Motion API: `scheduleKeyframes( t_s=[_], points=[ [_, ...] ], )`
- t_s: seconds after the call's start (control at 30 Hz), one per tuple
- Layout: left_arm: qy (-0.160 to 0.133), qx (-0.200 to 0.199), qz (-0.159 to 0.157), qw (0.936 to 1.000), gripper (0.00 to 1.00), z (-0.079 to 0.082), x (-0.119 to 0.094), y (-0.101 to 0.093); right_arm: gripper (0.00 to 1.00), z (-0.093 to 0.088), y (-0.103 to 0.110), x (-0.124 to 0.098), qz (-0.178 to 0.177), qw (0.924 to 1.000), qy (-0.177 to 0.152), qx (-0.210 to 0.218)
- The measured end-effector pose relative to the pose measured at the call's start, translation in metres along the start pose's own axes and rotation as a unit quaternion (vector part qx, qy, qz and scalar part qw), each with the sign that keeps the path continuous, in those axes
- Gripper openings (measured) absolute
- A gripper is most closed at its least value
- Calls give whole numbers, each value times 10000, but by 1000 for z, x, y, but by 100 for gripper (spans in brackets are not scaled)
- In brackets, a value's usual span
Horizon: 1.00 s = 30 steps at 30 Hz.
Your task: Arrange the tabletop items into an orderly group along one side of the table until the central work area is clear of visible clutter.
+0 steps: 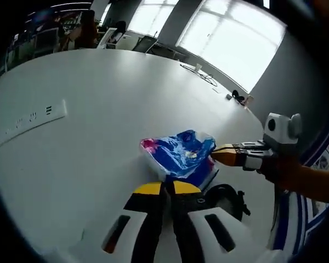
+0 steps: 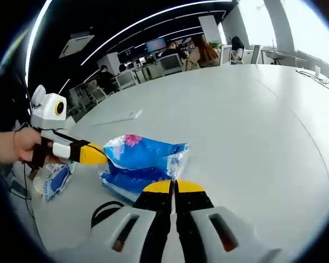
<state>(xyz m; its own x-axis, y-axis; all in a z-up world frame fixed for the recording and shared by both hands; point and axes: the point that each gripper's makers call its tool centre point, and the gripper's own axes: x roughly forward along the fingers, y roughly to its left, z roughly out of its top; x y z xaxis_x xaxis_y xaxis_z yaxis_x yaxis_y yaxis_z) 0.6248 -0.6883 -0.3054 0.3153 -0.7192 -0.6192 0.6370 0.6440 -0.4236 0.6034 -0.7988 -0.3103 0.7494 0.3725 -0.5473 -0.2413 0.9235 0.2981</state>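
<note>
On the white table (image 1: 88,137) lies a crumpled blue plastic bag (image 1: 181,153) with a pink patch at one end, and both grippers meet it from opposite sides. In the left gripper view, the left gripper (image 1: 165,189) has its yellow-tipped jaws pressed together at the bag's near edge, seemingly pinching it, while the right gripper (image 1: 215,155) reaches in from the right with its tips at the bag's far side. In the right gripper view, the right gripper (image 2: 174,187) shows its jaws together on the bag's clear plastic edge (image 2: 172,164). A black strap (image 2: 104,211) lies beside the bag, and a smaller blue packet (image 2: 57,181) sits nearby
</note>
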Motion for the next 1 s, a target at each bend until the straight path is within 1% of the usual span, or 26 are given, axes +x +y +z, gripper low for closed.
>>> scheduleKeyframes(
  t_s=[0.13,0.57,0.77,1.0],
  points=[
    [16,-31,-3,10000,2,-2,1,0,0,-4,-1,1,-3,10000,58,-10],
    [70,-50,-6,10000,4,-6,4,1,0,-5,-5,3,-51,10000,60,-36],
    [56,-65,-8,10000,5,-6,3,2,2,-4,-6,4,-79,10000,50,-32],
    [53,-101,-30,9999,9,-7,3,2,4,-4,-7,4,-108,9999,50,-41]
  ],
)
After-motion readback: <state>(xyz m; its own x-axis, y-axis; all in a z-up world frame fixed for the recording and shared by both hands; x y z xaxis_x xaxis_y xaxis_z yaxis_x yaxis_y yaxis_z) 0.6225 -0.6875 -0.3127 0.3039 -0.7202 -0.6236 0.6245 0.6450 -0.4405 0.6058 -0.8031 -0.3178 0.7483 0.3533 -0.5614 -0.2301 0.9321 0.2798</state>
